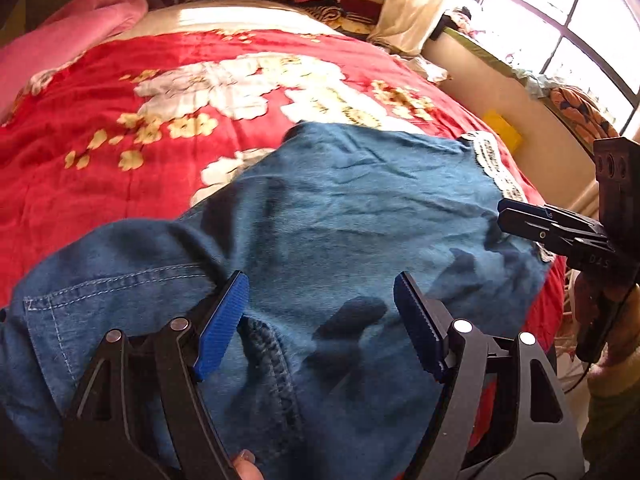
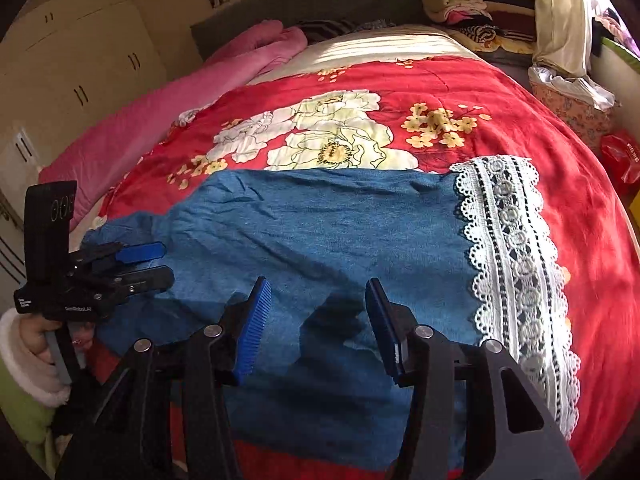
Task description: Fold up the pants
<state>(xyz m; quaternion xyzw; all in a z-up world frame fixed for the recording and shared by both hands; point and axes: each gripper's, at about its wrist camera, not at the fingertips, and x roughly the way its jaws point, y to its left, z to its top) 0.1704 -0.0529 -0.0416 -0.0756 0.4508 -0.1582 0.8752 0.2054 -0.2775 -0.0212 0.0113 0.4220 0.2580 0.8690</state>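
Red floral quilt (image 2: 520, 92) covers the bed and serves as the flat folding surface. The blue denim pants (image 2: 320, 220) lie spread across its near half, lace-trimmed hem (image 2: 516, 248) toward the right, waist and seams toward the left, so both ends are reachable. The left hand-held gripper (image 1: 320, 320) hovers over the seat seam, jaws apart, gripping nothing. The right hand-held gripper (image 2: 318, 320) hovers above the leg fabric, jaws likewise apart and empty, probably positioned for a fold grasp.
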